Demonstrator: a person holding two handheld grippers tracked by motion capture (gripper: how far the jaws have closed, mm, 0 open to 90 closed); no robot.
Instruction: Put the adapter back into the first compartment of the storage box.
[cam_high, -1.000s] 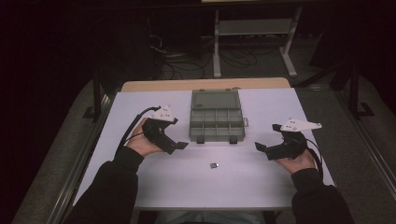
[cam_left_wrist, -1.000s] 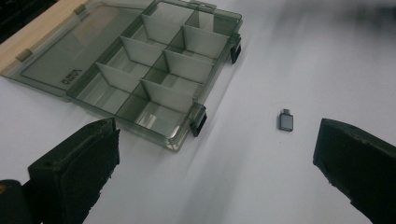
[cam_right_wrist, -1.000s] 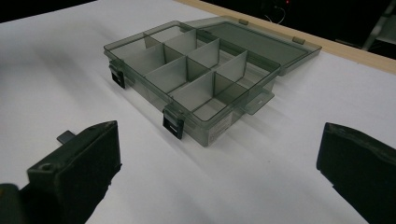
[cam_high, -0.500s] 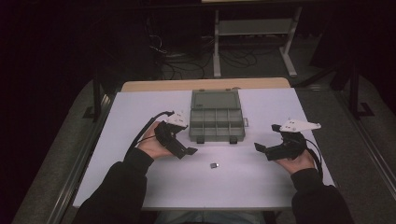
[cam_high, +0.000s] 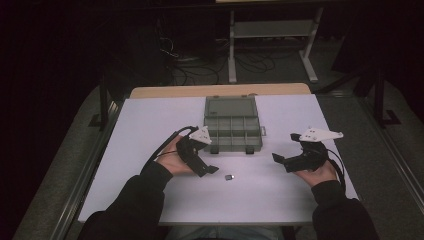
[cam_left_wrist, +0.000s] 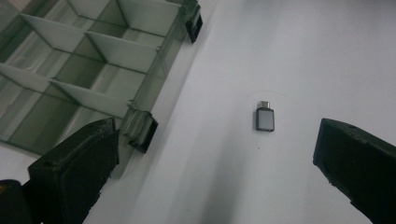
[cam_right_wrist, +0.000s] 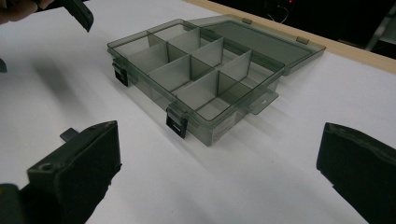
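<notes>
Now that my left gripper (cam_high: 212, 170) has swung over, jaws wide and empty, the small grey metal adapter (cam_left_wrist: 265, 118) lies just ahead, ready for grasping.

At the centre of the left gripper view lies a small dark grey rectangular adapter with a silver plug (cam_left_wrist: 265, 117); its face shows a lighter grey sheen. It rests on the plain white tabletop (cam_high: 150, 130), which is unpatterned, with a tan wooden edge (cam_high: 220, 90) at the top. Upper left in that view, the translucent smoke-grey plastic compartment box (cam_left_wrist: 88, 65) has pale grey dividers forming a grid and 2 black latches. The left black two-jaw gripper (cam_high: 212, 170) and the right black two-jaw gripper (cam_high: 276, 158) are matt black, each topped by a light grey three-cornered plate. The sleeves (cam_high: 135, 200) are black.
</notes>
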